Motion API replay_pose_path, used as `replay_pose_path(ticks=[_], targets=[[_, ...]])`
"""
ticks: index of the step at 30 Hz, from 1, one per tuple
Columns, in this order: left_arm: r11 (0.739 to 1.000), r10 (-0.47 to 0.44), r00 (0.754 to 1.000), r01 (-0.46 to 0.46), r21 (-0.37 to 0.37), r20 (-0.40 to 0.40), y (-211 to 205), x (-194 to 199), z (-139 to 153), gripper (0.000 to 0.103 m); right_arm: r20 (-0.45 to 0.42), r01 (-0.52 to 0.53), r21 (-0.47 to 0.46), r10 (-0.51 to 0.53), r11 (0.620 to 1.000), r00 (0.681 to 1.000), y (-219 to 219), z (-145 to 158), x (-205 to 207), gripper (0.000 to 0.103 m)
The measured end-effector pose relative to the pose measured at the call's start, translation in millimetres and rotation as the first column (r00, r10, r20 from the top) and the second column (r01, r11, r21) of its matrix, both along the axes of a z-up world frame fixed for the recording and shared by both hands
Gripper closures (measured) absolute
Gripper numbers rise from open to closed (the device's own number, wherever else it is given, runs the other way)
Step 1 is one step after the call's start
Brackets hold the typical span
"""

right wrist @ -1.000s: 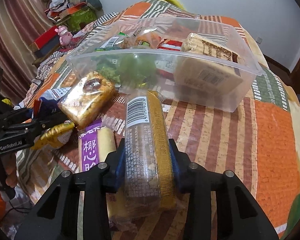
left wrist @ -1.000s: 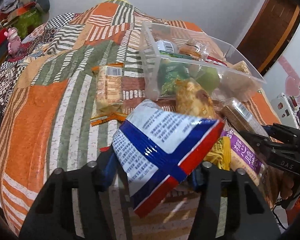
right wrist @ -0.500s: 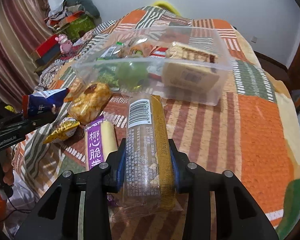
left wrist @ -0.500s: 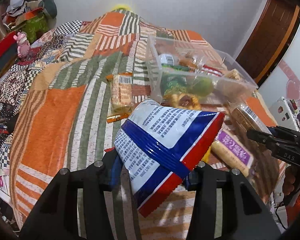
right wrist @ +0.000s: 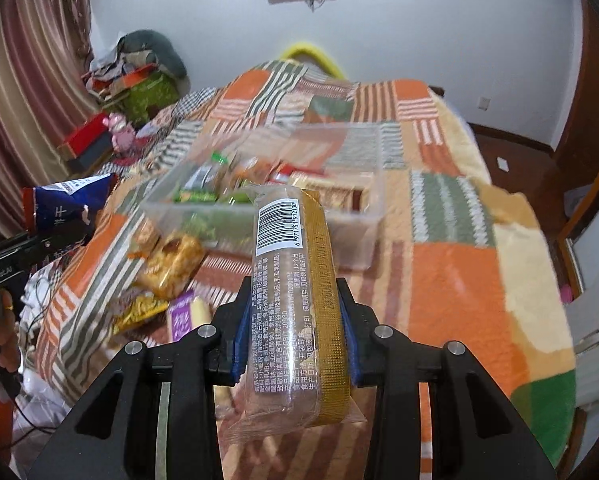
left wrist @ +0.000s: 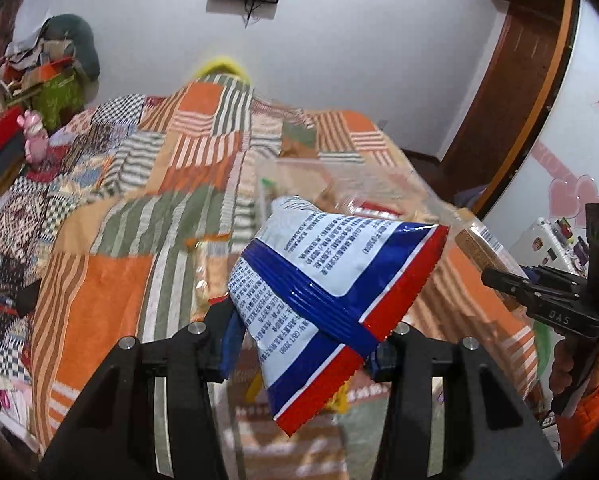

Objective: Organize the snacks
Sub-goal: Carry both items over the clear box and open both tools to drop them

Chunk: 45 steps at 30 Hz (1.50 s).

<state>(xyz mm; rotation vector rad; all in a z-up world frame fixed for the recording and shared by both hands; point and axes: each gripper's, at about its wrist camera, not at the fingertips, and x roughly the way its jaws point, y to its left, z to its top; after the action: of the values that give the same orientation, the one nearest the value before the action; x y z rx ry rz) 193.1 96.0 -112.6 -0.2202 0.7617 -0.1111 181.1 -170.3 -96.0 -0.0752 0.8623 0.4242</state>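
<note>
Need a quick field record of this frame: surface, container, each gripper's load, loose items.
surface: patchwork bedspread
container: clear plastic bin, partly filled with snacks
left gripper: jaws clamped on blue, white and red snack bag, lifted off the bed
right gripper: jaws shut on clear and gold biscuit pack, held in front of the bin
loose items: golden snack packet, purple packet on bed beside bin

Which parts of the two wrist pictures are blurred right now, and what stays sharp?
Left wrist view: the blue bag is sharp, the bin and quilt behind are motion-smeared. Right wrist view: the clear pack is crisp, the bin and loose snacks are smeared; both bend at the edges.
</note>
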Motion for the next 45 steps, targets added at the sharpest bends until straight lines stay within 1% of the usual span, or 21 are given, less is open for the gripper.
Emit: replay_pose_path(ticks=[4, 11, 15, 23, 28, 34, 39, 42, 43, 45], targets=[[1.000, -0.016, 1.000, 0.016, -0.007, 0.018, -9.0, 14.8, 4.8, 0.056, 0.037, 0.033, 0.017, -0.034, 0.999, 0.999, -4.9, 13.2, 10.4, 0.069], [0.999, -0.030, 0.999, 0.031, -0.014, 0.032, -17.7, 48.3, 9.7, 0.056, 0.079, 0.060, 0.035, -0.062, 0.998, 0.995, -11.9, 26.5, 33.3, 0.069], [0.999, -0.038, 0.998, 0.038, -0.008, 0.041, -21.5, 68.0, 10.6, 0.056, 0.087, 0.062, 0.040, -0.065, 0.997, 0.994, -8.9, 27.8, 47.9, 0.069], [0.999, -0.041, 0.999, 0.041, 0.011, 0.011, -28.7, 105.6, -4.1, 0.056, 0.074, 0.056, 0.012, -0.056, 0.998, 0.996, 3.9, 16.0, 85.2, 0.069], [0.999, -0.033, 0.999, 0.033, 0.010, -0.008, -29.5, 128.0, -12.6, 0.056, 0.055, 0.039, -0.015, -0.039, 0.999, 0.998, 10.5, 7.7, 109.5, 0.069], [1.000, -0.021, 1.000, 0.021, -0.004, -0.022, -30.0, 146.0, -21.0, 0.055, 0.049, -0.016, -0.042, 0.019, 0.999, 0.999, 26.2, 1.3, 126.4, 0.069], [0.998, -0.041, 0.999, 0.042, 0.038, -0.031, -38.1, 150.7, -27.2, 0.055, 0.041, -0.075, -0.064, 0.078, 0.995, 0.996, 37.8, -6.6, 131.9, 0.069], [0.998, -0.048, 0.998, 0.050, 0.032, -0.049, -38.5, 153.5, -30.8, 0.055, 0.034, -0.098, -0.074, 0.100, 0.992, 0.994, 40.9, -9.0, 132.3, 0.068], [0.998, -0.048, 0.998, 0.050, 0.028, -0.051, -38.5, 153.6, -31.0, 0.052, 0.036, -0.103, -0.076, 0.106, 0.992, 0.994, 41.2, -8.3, 131.5, 0.066], [0.999, -0.047, 0.998, 0.048, 0.023, -0.049, -38.1, 152.1, -29.1, 0.048, 0.043, -0.102, -0.073, 0.106, 0.992, 0.993, 39.7, -4.2, 128.8, 0.066]])
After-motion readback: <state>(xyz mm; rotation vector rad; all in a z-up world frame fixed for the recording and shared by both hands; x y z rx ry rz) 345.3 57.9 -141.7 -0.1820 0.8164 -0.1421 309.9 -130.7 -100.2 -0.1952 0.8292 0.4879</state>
